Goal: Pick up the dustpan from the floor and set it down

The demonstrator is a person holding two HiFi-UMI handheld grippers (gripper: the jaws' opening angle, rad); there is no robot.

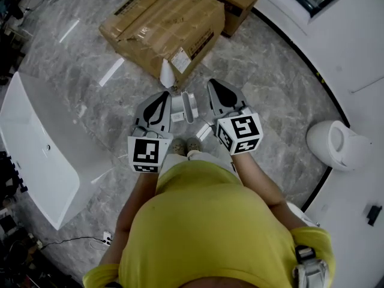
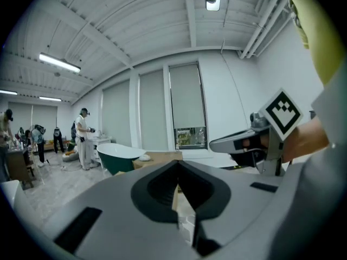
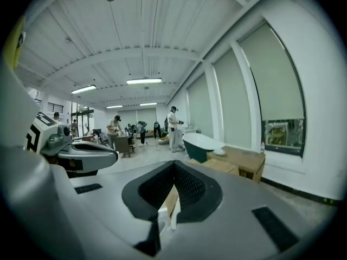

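In the head view a white dustpan (image 1: 186, 107) stands on the grey marble floor, just ahead of the person's shoes (image 1: 186, 145). My left gripper (image 1: 163, 95) hangs above and to its left, and my right gripper (image 1: 215, 83) above and to its right. Both point forward, nearly level, well off the floor. Seen in its own view, the left gripper (image 2: 178, 166) has its jaws shut tip to tip with nothing between them. The right gripper (image 3: 173, 164) is likewise shut and empty. Each gripper shows from the side in the other's view: the right gripper (image 2: 241, 142) and the left gripper (image 3: 81, 151).
Flattened cardboard boxes (image 1: 165, 29) lie on the floor ahead, with a white cone-like piece (image 1: 167, 74) at their near edge. A white bathtub (image 1: 36, 143) lies at the left and a white toilet (image 1: 336, 143) at the right. A dark green bathtub (image 3: 203, 145) and several people stand farther off.
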